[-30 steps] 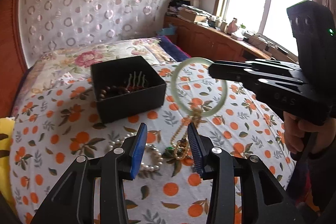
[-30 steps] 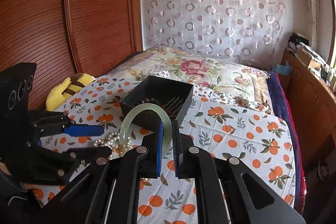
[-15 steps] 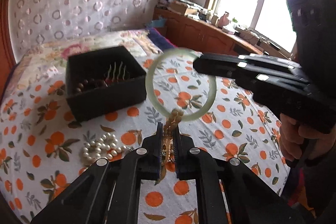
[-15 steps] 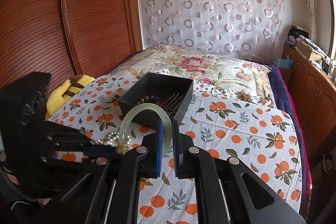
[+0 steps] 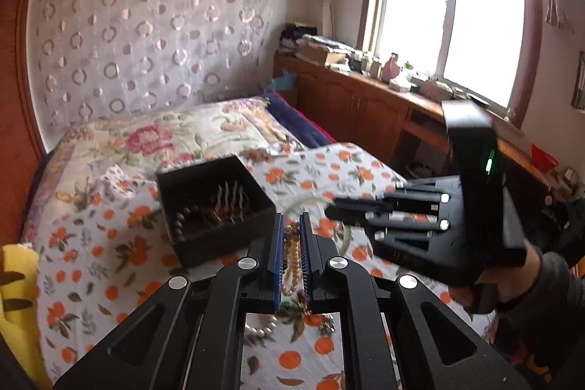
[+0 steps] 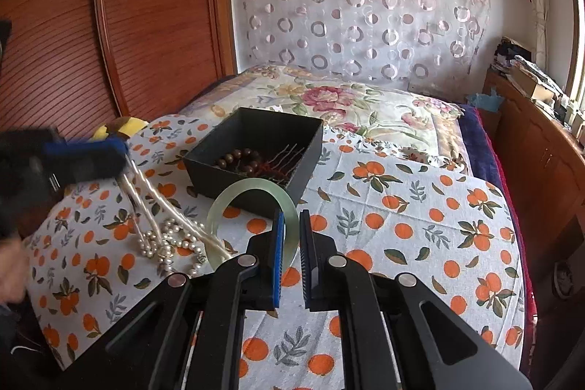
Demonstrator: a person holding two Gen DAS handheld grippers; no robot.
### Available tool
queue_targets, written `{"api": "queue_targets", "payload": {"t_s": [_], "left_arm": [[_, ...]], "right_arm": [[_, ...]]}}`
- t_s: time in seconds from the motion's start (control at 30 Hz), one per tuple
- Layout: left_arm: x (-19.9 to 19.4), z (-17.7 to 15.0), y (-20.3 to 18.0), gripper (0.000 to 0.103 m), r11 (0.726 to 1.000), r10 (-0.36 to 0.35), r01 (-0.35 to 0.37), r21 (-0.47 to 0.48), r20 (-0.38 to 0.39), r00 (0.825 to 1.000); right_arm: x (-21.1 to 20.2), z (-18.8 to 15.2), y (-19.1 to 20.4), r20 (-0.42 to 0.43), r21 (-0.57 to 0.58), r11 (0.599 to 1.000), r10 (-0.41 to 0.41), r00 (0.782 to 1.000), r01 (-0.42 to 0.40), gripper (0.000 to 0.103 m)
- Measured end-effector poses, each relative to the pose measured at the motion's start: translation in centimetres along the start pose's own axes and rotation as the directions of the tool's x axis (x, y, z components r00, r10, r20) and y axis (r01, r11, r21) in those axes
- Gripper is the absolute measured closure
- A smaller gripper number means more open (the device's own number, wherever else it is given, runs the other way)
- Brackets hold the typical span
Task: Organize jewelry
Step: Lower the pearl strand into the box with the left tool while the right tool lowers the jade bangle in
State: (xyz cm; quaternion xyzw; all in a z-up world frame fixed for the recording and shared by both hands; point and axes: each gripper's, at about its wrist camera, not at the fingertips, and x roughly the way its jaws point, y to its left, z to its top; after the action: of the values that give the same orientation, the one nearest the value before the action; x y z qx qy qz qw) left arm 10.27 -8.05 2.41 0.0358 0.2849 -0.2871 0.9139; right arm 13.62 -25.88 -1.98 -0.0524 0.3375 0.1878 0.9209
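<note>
**Beaded chain lifted off the bedspread**

Raised since a second ago: left gripper, then open, now clamped on a pale beaded necklace trailing down to the cloth. Wide bed under an orange-printed white cloth, floral quilt behind, circle-patterned curtain, sunlit window. Open black square box holding brown beads. Right gripper pinched shut on a pale green jade bangle, just beside the box.

We are seeing open bedspread lying right of the box, passable. Left of the box, the pearls are trailing up to the left gripper, crossing that lane. The bangle is standing just before the box's near wall.
</note>
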Motion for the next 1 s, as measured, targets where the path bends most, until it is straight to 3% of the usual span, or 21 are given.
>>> {"api": "queue_targets", "payload": {"t_s": [0.4,0.7,1.0], "left_arm": [[-2.3,5.1,2.8,0.096,0.997,0.078,-0.078,-0.013,0.074,0.994],[-1.0,7.1,4.3,0.096,0.991,0.136,-0.136,-0.005,0.067,0.988],[2.2,7.5,6.0,0.096,0.987,0.161,-0.160,-0.026,0.019,0.987]], "right_arm": [[1.3,0.9,-1.1,-0.010,0.006,1.000,-0.031,0.999,0.031,0.093],[1.6,3.7,-1.2,0.044,0.016,1.000,-0.005,0.999,0.005,0.093],[4.9,6.2,-1.1,0.039,0.033,0.999,0.009,0.999,-0.010,0.093]]}}
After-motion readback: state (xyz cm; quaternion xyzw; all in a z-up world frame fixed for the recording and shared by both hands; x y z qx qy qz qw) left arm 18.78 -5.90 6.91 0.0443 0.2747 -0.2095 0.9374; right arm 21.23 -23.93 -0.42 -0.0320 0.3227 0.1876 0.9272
